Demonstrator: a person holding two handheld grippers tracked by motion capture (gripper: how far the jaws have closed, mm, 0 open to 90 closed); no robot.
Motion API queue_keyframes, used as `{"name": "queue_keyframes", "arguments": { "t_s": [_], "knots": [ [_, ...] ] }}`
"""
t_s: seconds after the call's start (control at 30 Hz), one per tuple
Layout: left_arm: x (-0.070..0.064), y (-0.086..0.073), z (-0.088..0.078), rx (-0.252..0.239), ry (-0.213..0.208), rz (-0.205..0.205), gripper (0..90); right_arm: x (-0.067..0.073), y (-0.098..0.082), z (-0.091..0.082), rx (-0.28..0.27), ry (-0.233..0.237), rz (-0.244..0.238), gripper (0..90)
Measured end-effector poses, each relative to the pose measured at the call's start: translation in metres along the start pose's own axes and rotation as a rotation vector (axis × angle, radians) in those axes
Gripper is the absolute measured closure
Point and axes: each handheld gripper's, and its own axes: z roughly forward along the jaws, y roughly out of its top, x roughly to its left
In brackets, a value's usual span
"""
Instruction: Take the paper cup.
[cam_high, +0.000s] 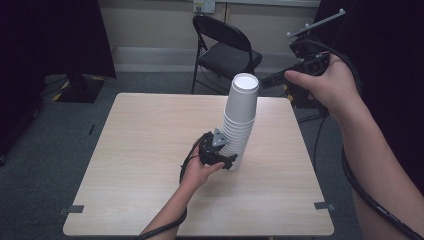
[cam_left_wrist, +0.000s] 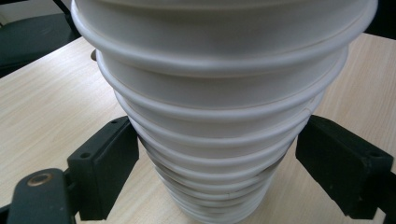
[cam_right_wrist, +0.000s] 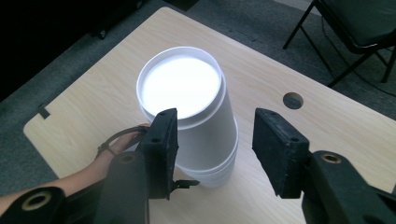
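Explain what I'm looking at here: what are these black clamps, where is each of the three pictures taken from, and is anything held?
A person holds a two-jaw gripper in each hand. The high view looks down on a wooden table; each gripper view looks along one gripper's own black jaws. On the table stands an upside-down stack of white paper cups. The left gripper sits low at the stack, its jaws on either side of the lower cups; whether the pads press I cannot tell. The right gripper hangs above the top cup, jaws open and not touching it. A folding chair stands behind.

Tall cup stack (cam_high: 240, 120) blocks the table (cam_high: 140, 150) centre; open tabletop from seven to twelve o'clock; chair (cam_high: 225, 50) stands beyond at twelve.
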Motion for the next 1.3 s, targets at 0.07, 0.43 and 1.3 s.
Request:
{"name": "queue_keyframes", "arguments": {
  "t_s": [0.07, 0.43, 1.3],
  "knots": [
    [0.0, 0.0, 0.0, -0.001, -0.001, 0.0, 13.4, 0.0, 0.001, 0.002, -0.007, -0.001, 0.012, 53.6],
    [0.0, 0.0, 0.0, 0.001, -0.001, 0.001, 13.2, 0.002, 0.011, 0.017, -0.014, -0.019, 0.051, 61.7],
    [0.001, -0.001, 0.0, -0.013, -0.006, 0.002, 13.3, 0.009, 0.022, 0.032, 0.034, -0.083, 0.016, 85.2]
  ]
}}
